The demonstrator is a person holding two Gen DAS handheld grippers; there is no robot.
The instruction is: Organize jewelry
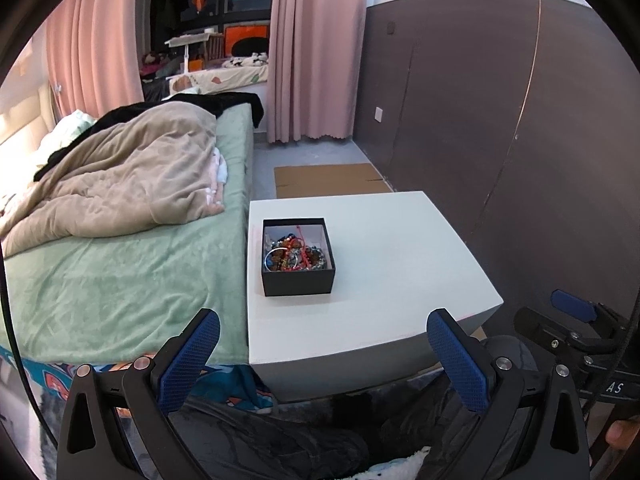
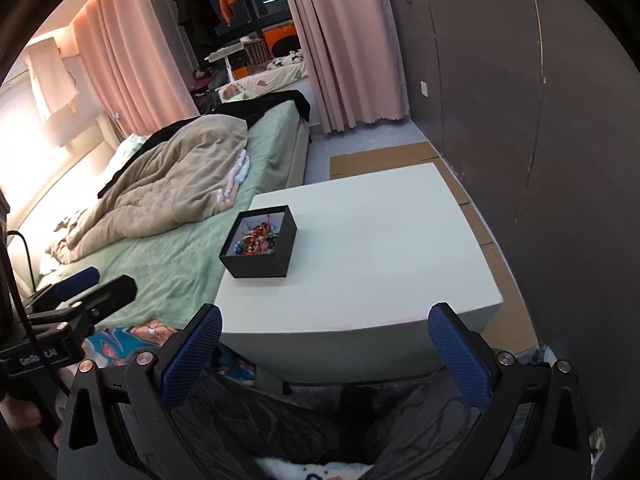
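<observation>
A black open box holding a tangle of jewelry, red cords, beads and bangles, sits on the left part of a white table. It also shows in the right wrist view with the jewelry inside. My left gripper is open and empty, held short of the table's near edge. My right gripper is open and empty, also before the near edge. The right gripper shows at the right edge of the left wrist view; the left one shows at the left of the right wrist view.
A bed with a green sheet and beige blanket stands against the table's left side. A dark panelled wall runs along the right. Flat cardboard lies on the floor beyond the table. Pink curtains hang at the back.
</observation>
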